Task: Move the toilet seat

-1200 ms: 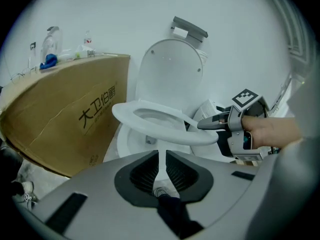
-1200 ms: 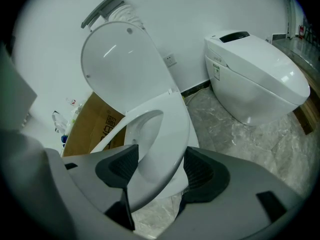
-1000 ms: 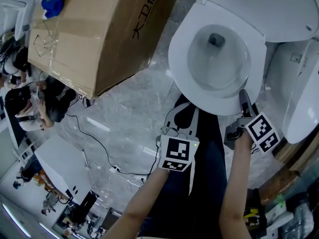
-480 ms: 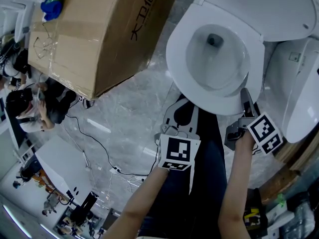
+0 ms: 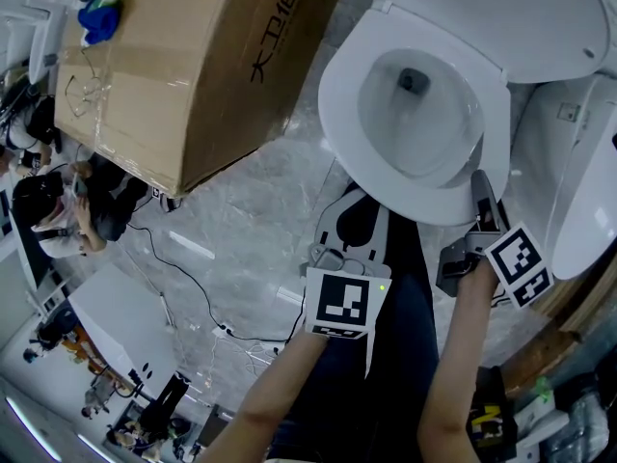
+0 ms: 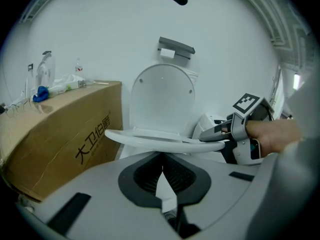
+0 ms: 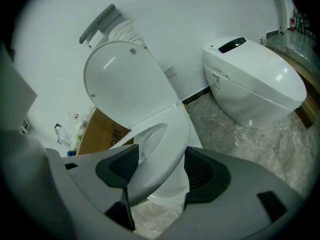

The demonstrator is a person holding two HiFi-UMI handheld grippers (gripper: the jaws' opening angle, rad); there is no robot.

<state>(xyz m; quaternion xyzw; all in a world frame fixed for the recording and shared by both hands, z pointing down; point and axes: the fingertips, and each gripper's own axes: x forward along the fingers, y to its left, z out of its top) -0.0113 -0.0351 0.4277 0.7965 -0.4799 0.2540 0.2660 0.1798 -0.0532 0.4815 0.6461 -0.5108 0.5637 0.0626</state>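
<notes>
The white toilet seat ring (image 5: 337, 114) lies over the bowl, and its lid (image 5: 501, 13) stands upright behind it. My right gripper (image 5: 479, 199) is shut on the ring's front right edge. In the right gripper view the ring (image 7: 165, 134) passes between the jaws of that gripper (image 7: 160, 166). From the left gripper view the ring (image 6: 160, 138) hangs a little above the bowl, with the right gripper (image 6: 216, 131) clamped on it. My left gripper (image 5: 355, 208) sits just in front of the bowl, under the ring's front edge, and is shut on nothing (image 6: 162, 173).
A large cardboard box (image 5: 183, 56) stands on the marble floor left of the toilet. A second white toilet (image 5: 569, 181) is close on the right. Cables (image 5: 193, 278) run across the floor, and people (image 5: 58, 201) sit at the far left.
Both grippers have risen slightly. The ring's front edge has come up with the right gripper and shifted a little to the left in the head view.
</notes>
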